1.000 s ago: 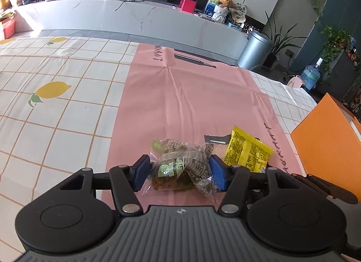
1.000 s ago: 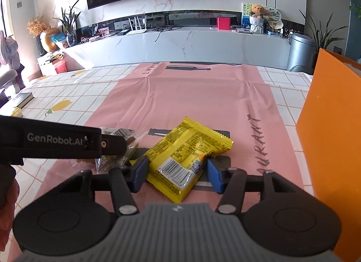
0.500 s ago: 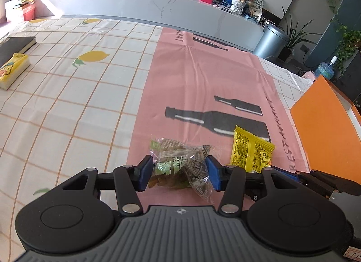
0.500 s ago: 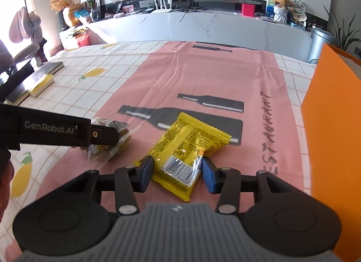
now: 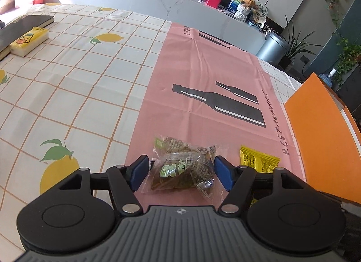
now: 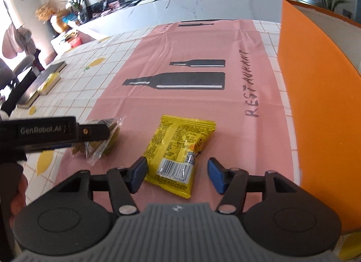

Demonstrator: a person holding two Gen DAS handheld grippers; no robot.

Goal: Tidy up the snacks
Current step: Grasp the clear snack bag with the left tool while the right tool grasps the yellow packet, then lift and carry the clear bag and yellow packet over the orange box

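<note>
My left gripper (image 5: 181, 173) is shut on a clear packet of brown snacks with a green label (image 5: 182, 168), held above the pink runner. The packet also shows in the right wrist view (image 6: 101, 141), behind the left gripper's black finger. In the right wrist view my right gripper (image 6: 177, 173) is open; a yellow snack packet (image 6: 180, 149) lies on the runner between its blue pads (image 6: 138, 171), which stand apart from it. The yellow packet's corner shows in the left wrist view (image 5: 257, 160).
A tall orange box (image 6: 315, 104) stands close on the right, also seen in the left wrist view (image 5: 322, 131). A dark book and a yellow-topped pack (image 5: 28, 41) lie at the far left on the lemon-print cloth (image 5: 67, 86).
Both grippers have risen, and more of the table shows. The right gripper's pads have spread away from the yellow packet, which now lies flat on the runner. The left still holds its packet.
</note>
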